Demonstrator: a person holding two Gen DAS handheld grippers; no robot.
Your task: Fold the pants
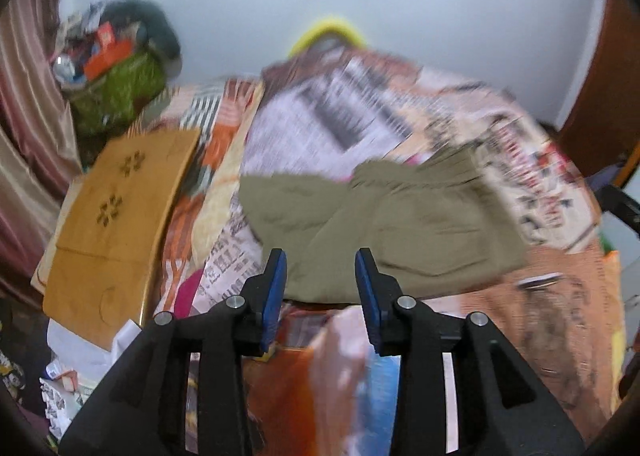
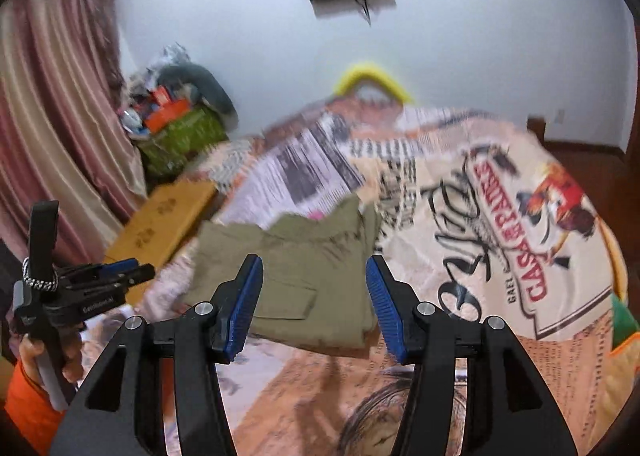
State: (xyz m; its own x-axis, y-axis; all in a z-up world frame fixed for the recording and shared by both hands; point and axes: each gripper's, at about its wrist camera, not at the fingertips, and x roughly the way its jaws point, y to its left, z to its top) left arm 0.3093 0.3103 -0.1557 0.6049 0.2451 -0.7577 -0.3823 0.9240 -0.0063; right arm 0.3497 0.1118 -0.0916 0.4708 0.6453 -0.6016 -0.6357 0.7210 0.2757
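Observation:
Olive green pants [image 1: 384,232] lie folded into a compact bundle on the printed bedspread [image 1: 328,124]. They also show in the right wrist view [image 2: 304,276], pocket flap up. My left gripper [image 1: 321,268] is open and empty, its blue pads just above the near edge of the pants. My right gripper [image 2: 315,272] is open and empty, hovering over the near part of the pants. The left gripper also shows in the right wrist view [image 2: 136,270] at the far left, held by a hand in an orange sleeve.
A brown cardboard box [image 1: 116,224] lies on the bed to the left of the pants. A green bag stuffed with clutter [image 1: 116,84] stands at the back left by the pink curtain [image 2: 52,116]. A yellow hanger [image 2: 374,80] rests at the far edge by the wall.

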